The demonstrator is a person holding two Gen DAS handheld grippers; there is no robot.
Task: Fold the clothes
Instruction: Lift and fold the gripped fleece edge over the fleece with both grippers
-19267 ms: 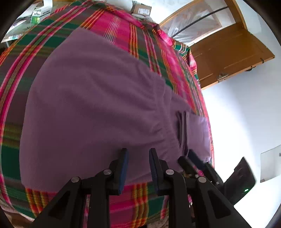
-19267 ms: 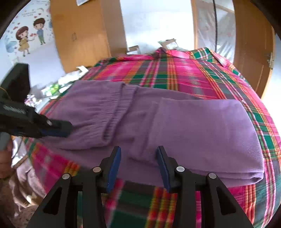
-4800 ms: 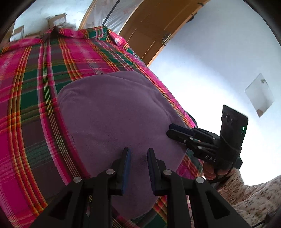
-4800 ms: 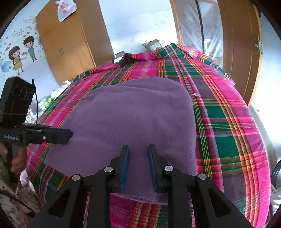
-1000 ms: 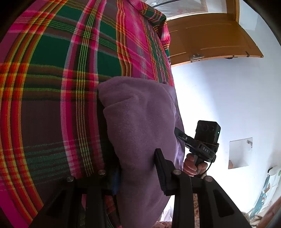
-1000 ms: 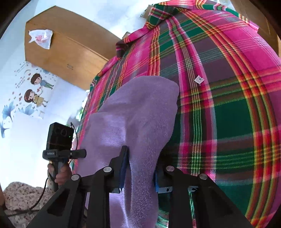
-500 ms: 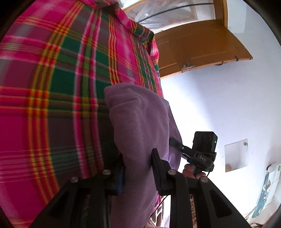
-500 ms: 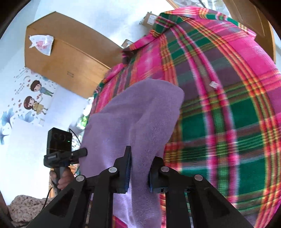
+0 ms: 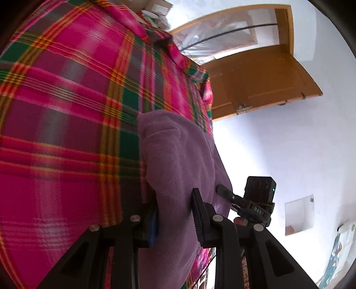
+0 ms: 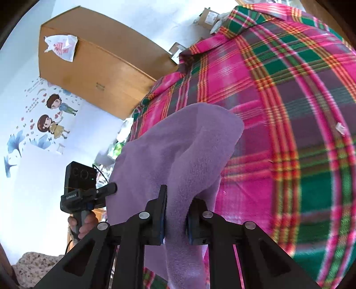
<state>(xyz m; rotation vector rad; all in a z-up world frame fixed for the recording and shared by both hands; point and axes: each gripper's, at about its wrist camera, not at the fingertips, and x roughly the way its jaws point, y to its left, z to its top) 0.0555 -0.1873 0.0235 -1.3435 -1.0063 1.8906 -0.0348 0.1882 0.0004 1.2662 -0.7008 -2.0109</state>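
A folded purple fleece garment [image 9: 178,160] is lifted off the pink and green plaid bedspread [image 9: 66,115]. My left gripper [image 9: 174,213] is shut on one near edge of it, cloth bunched between the jaws. In the right wrist view the same purple garment [image 10: 178,155] hangs from my right gripper [image 10: 175,219], which is shut on its other near edge. Each view shows the other gripper beyond the cloth: the right gripper [image 9: 224,192] with its black camera block, and the left gripper [image 10: 110,189] in a hand. The garment's far fold still sags toward the plaid bedspread [image 10: 289,111].
An open wooden door [image 9: 255,80] stands beyond the bed's far right corner. A tall wooden wardrobe [image 10: 93,66] with a plastic bag on top stands at the left, beside a wall with cartoon stickers. Cardboard boxes [image 10: 207,15] lie past the bed's head.
Both grippers, shut on the garment's near edges, have raised it and carried it further over the bed within the last second. Earlier it lay flat and folded on the bedspread.
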